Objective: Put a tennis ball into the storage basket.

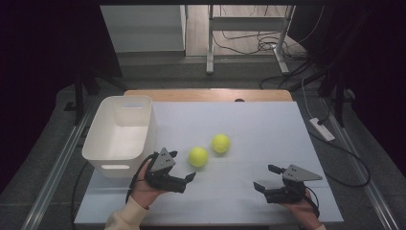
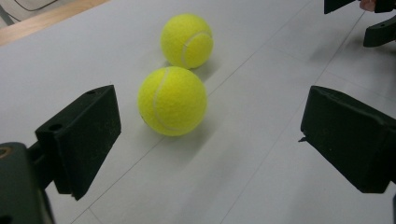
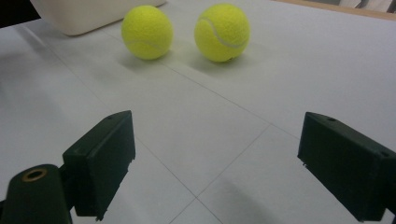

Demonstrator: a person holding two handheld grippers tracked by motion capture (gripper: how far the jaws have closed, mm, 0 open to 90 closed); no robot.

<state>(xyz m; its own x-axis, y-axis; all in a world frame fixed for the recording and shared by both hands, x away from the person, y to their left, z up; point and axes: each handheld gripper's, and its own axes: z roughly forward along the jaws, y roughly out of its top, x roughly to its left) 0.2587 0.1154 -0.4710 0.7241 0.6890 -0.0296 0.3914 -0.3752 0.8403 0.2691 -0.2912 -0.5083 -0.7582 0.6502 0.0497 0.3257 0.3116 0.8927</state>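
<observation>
Now two yellow tennis balls lie on the pale desk [image 1: 249,124], approx. in its middle. The nearer ball [image 1: 198,156] sits just in front of the left tool [image 1: 181,166]; the farther ball [image 1: 220,143] is just beside it, a bit to the right and further from the person. Whether the two balls touch, I cannot tell; from the high view there seems a small gap btw. them.

The left tool has its jaws spread wide and holds nothing. In the left gripper view the nearer ball [image 2: 172,101] is between the two black jaws but ahead of them, not touching either one, and the farther ball [image 2: 187,40] lies behind it. The left hand [image 1: 143,189] holds this tool low, near the desk.

The right tool [image 1: 267,177] is also spread wide, with nothing in it. It is well apart from the balls, on the right front part of the desk, held by the right hand [image 1: 301,206]. In the right gripper view both balls are far ahead of its jaws, side by side.

A white bin [image 1: 120,134] stands on the left side of the desk, upright, near the left tool and the nearer ball. Its inside looks bare.
</observation>
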